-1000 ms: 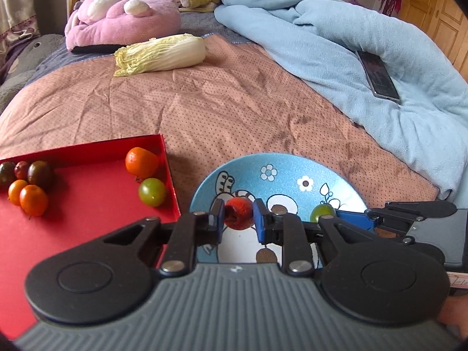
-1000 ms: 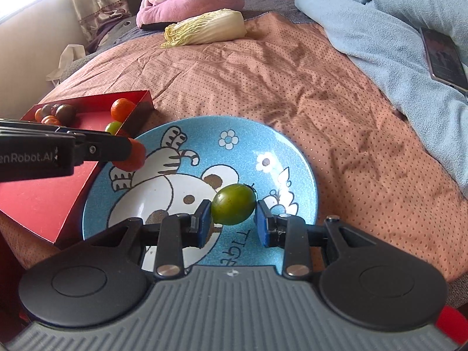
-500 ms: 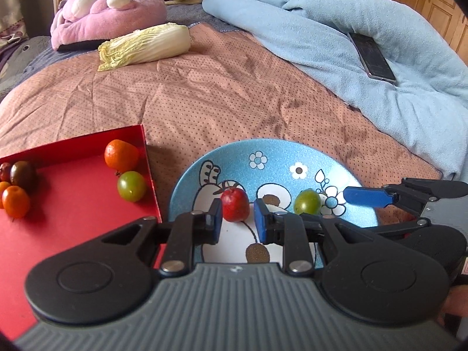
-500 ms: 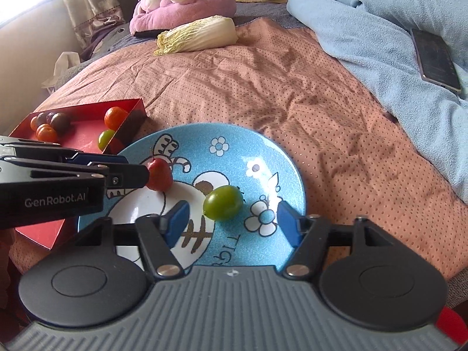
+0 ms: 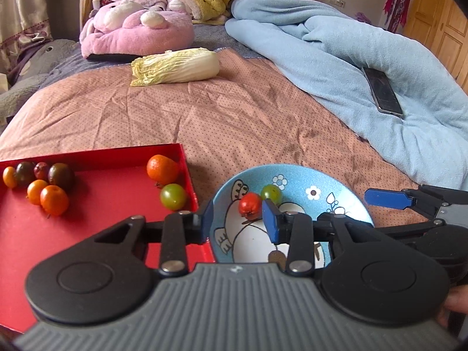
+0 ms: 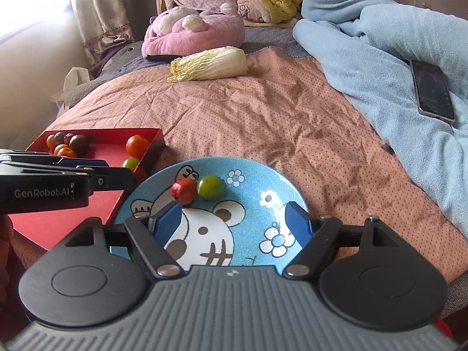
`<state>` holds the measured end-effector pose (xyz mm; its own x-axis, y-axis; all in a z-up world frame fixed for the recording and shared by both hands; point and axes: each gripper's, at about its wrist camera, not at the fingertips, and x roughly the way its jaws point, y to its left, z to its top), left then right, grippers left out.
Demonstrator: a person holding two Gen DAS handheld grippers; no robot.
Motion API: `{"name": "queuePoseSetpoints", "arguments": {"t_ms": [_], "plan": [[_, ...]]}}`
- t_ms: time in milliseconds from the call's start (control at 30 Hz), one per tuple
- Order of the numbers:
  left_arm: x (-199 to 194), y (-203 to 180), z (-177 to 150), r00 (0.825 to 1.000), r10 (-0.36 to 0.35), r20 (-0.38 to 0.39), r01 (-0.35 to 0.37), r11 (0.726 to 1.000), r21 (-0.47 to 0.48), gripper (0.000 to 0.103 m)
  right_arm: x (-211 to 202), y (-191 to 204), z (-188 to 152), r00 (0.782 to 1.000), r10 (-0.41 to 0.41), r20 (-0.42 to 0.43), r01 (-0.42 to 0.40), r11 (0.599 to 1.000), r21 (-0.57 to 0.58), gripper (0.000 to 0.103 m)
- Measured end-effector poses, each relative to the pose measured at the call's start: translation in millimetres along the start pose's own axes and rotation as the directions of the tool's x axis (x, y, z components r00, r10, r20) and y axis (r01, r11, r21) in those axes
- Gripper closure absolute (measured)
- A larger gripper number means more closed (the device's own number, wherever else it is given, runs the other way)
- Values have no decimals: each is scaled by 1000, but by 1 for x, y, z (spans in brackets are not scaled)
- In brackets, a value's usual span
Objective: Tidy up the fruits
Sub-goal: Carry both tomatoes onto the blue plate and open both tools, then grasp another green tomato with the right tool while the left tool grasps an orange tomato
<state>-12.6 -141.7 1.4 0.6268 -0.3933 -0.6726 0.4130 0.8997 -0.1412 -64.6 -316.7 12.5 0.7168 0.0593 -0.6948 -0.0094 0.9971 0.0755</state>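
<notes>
A blue cartoon plate lies on the bed. On it a red fruit and a green fruit lie touching. My left gripper is open and empty, pulled back above the plate's near left side. My right gripper is open and empty over the plate's middle; it shows at the right of the left wrist view. A red tray left of the plate holds several small orange, green and dark fruits.
A napa cabbage lies further back on the pink spotted bedcover. A blue blanket with a phone on it fills the right. Plush pillows sit at the head.
Both grippers opened and let go of their fruits onto the plate, then drew back. The red and green fruit rolled together near the plate's far left.
</notes>
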Motion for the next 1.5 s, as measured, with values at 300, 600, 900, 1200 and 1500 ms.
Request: {"name": "queuePoseSetpoints", "arguments": {"t_ms": [300,600,900,1200,1500], "plan": [[-18,61,-16,993,117,-8,-117,989,-88,64,6,54,17,994,107,9,-106,989,-99,21],[-28,132,-25,974,222,-38,-225,952,-210,64,43,116,33,979,197,-44,-202,953,-228,29],[-19,166,-19,967,249,-59,-255,929,-269,64,95,135,51,974,202,-104,-223,939,-262,52],[3,175,-11,968,235,-89,-251,925,-285,64,128,143,53,979,156,-134,-193,918,-346,57],[34,172,-2,954,260,-146,-291,921,-260,65,134,161,42,991,76,-107,-122,842,-526,57]]}}
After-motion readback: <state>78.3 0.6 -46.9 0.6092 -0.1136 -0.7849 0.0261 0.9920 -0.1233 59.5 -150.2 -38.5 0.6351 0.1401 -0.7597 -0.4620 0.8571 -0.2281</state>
